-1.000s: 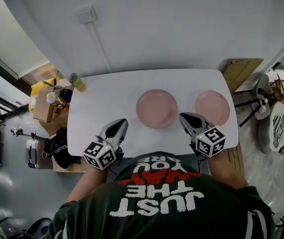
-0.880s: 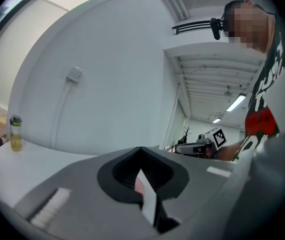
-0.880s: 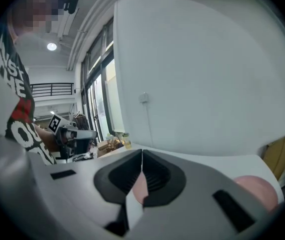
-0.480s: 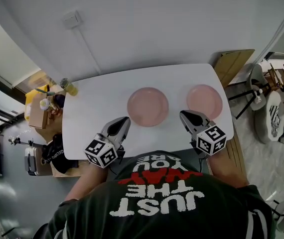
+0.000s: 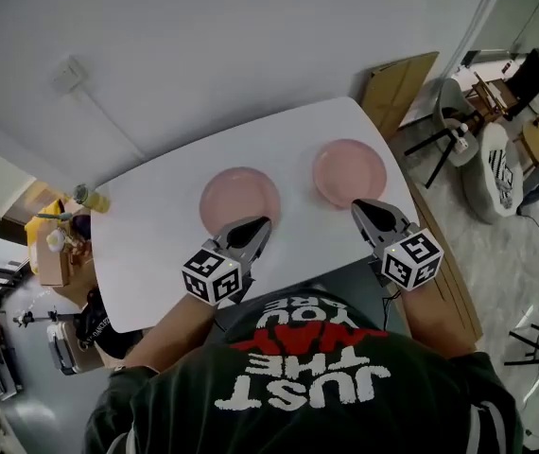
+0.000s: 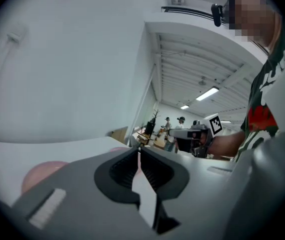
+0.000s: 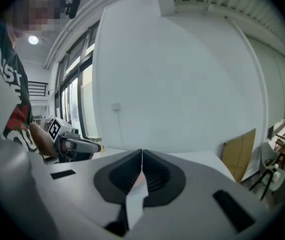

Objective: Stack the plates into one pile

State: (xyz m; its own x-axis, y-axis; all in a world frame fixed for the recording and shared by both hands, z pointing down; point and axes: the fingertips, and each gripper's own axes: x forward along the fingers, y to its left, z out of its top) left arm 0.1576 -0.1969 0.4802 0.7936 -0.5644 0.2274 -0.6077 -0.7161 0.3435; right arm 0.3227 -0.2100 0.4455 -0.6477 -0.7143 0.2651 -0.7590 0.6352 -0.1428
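Observation:
Two pink plates lie side by side on the white table [image 5: 156,244]: the left plate [image 5: 239,200] and the right plate [image 5: 349,172]. My left gripper [image 5: 259,224] hovers at the near edge of the left plate, jaws shut and empty. My right gripper [image 5: 359,206] sits just before the near edge of the right plate, also shut with nothing in it. In the left gripper view the shut jaws [image 6: 139,150] point across the table, a pink plate [image 6: 41,172] shows at lower left, and the right gripper [image 6: 202,134] is beyond. The right gripper view shows its shut jaws [image 7: 142,153] and the left gripper [image 7: 68,140].
A cardboard sheet [image 5: 398,80] leans against the wall past the table's right end. Chairs [image 5: 473,140] stand on the floor at the right. Bottles [image 5: 88,199] and a box [image 5: 50,258] sit off the table's left end. A wall socket [image 5: 69,72] is above.
The head view has swung, so the table now lies slanted. Both grippers have come closer to the plates' near edges, the left one moving right. Both stay shut.

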